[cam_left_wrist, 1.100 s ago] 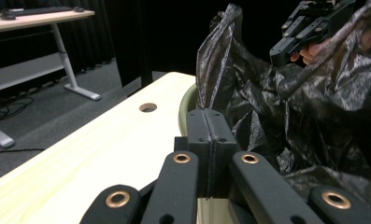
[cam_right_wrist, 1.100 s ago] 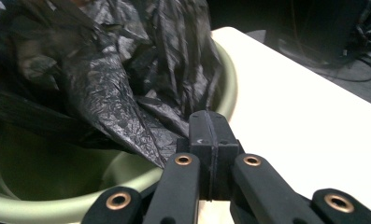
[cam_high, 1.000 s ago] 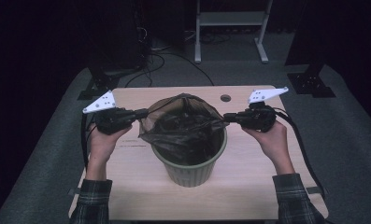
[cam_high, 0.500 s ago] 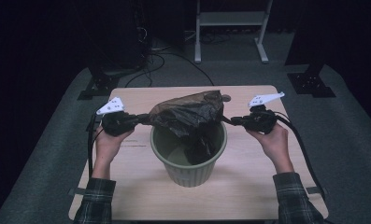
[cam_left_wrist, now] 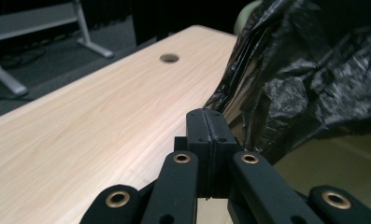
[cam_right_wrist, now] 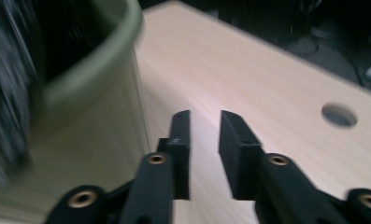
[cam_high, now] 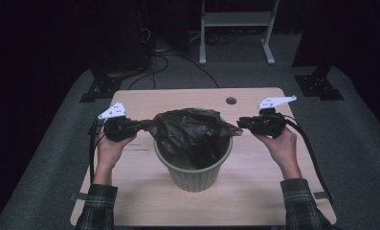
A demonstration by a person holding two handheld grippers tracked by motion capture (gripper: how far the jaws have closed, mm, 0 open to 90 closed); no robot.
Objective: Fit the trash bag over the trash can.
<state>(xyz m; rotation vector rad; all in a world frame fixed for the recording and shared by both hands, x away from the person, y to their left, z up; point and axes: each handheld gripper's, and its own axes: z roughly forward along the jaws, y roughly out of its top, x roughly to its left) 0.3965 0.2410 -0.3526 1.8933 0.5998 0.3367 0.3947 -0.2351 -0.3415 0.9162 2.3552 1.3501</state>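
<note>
The black bag [cam_high: 192, 132] drapes over the green bin [cam_high: 193, 165] at the table's [cam_high: 144, 201] centre. The left gripper [cam_high: 142, 125] pinches its edge; the right gripper's [cam_high: 241, 122] jaws have just been opening, nothing between them.

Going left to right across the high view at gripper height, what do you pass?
left gripper → black bag draped over the green bin → right gripper, all above the wooden table.
</note>
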